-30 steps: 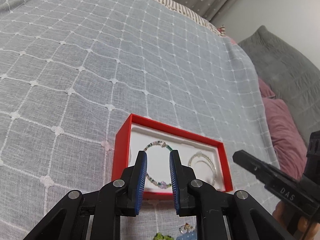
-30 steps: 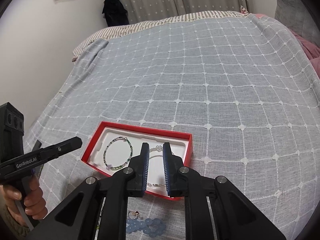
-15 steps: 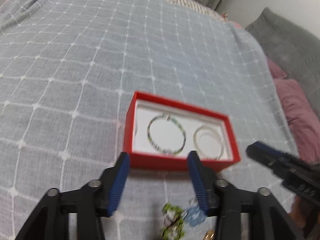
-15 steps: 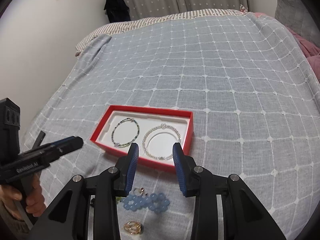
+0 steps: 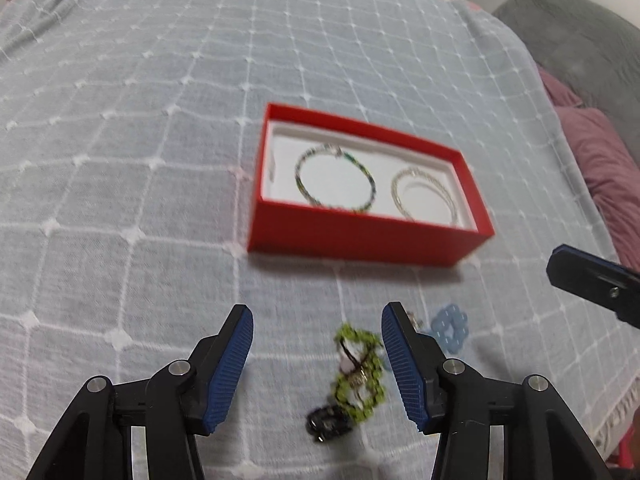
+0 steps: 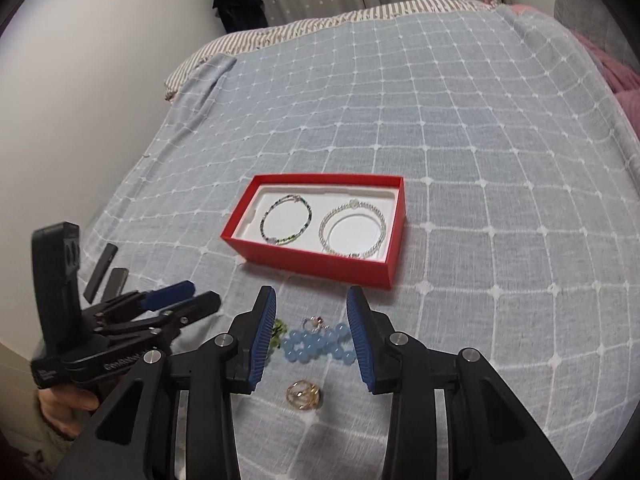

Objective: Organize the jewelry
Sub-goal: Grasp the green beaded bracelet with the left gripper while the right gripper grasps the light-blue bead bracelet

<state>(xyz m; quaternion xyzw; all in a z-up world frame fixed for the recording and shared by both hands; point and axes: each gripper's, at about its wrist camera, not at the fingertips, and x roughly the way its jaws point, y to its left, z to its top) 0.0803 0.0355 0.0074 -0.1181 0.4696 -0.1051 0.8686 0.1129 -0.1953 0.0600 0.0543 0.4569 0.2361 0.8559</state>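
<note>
Both my claws, left [image 5: 316, 360] and right [image 6: 311, 330], gape wide, holding nothing. Only the right view catches the gold ring [image 6: 303, 395] at 6 o'clock; the box [image 6: 316, 258] sits at 12.

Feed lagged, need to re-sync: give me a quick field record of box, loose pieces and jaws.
box: red box on the bedspread, open
in box: multicolour bead bracelet, silver bracelet
loose, near side of box: blue bead bracelet, green bead bracelet, gold ring
left gripper: jaws open, empty
right gripper: jaws open, empty
</note>
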